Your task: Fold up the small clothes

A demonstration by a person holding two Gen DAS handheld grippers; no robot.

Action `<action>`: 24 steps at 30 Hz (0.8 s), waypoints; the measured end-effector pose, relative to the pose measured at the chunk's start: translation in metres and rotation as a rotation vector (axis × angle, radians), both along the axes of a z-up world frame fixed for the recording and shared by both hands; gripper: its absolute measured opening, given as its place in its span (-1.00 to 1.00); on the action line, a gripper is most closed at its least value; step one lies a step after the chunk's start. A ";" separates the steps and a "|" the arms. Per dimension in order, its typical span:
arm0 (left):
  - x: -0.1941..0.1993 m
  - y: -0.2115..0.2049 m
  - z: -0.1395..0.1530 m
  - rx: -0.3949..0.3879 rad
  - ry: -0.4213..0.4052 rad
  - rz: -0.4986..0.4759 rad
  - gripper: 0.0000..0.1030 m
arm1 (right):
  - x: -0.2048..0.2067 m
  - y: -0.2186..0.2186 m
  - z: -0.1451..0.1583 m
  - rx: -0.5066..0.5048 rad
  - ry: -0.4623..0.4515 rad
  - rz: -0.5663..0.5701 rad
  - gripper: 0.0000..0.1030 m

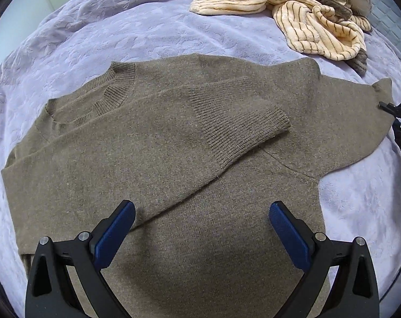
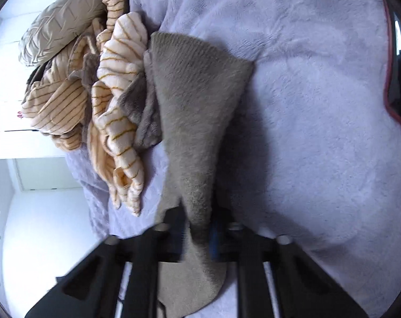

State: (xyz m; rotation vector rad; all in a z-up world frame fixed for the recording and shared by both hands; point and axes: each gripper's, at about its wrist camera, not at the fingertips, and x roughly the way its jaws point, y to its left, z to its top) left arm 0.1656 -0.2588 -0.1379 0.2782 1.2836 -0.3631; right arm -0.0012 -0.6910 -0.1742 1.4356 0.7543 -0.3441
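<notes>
Hovering with its blue-padded fingers (image 1: 126, 228) spread wide, the left gripper (image 1: 201, 234) holds nothing; the brown sweater (image 1: 158, 148) lies flat on the bed (image 1: 152, 26) beneath and ahead of them, one sleeve folded across its chest. From the right wrist, the right gripper (image 2: 197, 234) pinches the other sleeve (image 2: 197, 100), beside striped clothes (image 2: 115, 100).

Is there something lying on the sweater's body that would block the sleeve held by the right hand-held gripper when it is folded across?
Only the sweater's own other sleeve lies there, already folded flat. The striped blanket sits on the bed beyond it, apart. The right hand-held gripper grips the free sleeve; the left hand-held gripper is open above the body.
</notes>
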 end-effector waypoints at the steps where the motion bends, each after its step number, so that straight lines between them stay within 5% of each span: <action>1: 0.001 0.000 0.000 -0.001 0.003 0.007 0.98 | 0.001 0.002 0.003 0.003 -0.023 0.008 -0.86; 9: 0.004 0.020 0.011 -0.039 -0.001 0.046 0.98 | 0.018 0.026 0.046 0.046 -0.230 0.072 -0.87; 14: 0.013 0.045 0.026 -0.051 -0.047 0.085 0.98 | 0.043 0.059 0.078 0.037 -0.282 0.147 -0.87; 24: 0.030 0.141 0.032 -0.017 -0.090 0.215 0.98 | 0.116 0.203 0.157 -0.278 -0.231 0.508 -0.87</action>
